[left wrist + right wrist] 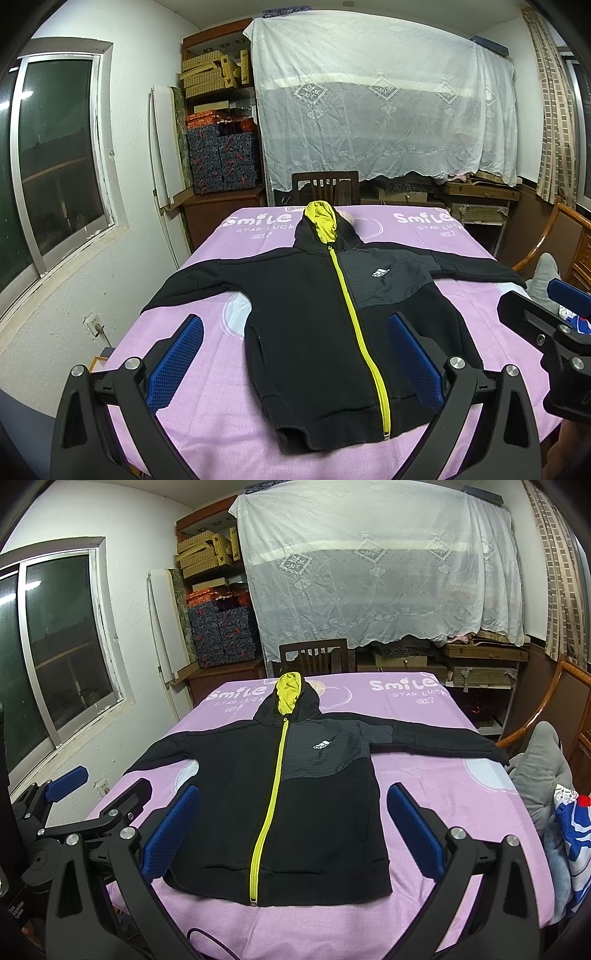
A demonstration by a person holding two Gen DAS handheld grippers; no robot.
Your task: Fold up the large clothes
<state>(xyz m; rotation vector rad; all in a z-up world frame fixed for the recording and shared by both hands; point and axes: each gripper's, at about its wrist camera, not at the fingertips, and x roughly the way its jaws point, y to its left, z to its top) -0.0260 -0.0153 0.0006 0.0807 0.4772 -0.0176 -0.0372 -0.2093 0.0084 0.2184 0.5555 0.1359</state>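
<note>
A black hooded jacket (317, 317) lies face up and spread flat on the purple-covered counter (207, 435), zipped shut along a bright yellow zipper (364, 347), sleeves stretched out to both sides and the yellow-lined hood (321, 221) pointing away from both grippers. The left gripper (295, 365) hovers level above the near edge of the counter, aimed forward along the garment, its blue-padded fingers (177, 362) spread wide with nothing between them; the jacket's hem sits just ahead of and below it, the zipper running up between the fingers. The right gripper (295, 842) is held in much the same pose, beside the left one, fingers likewise wide apart and empty, the jacket's body framed between them and its right-hand sleeve (443, 738) reaching off past the outer finger. Each gripper shows at the edge of the other's view; whether either touches the cloth is hard to tell from these angles, though both appear to be clear of it. Beyond the hood stands a dark wooden chair (325, 186), and behind that a white lace sheet (384, 99) draped over shelving.
</note>
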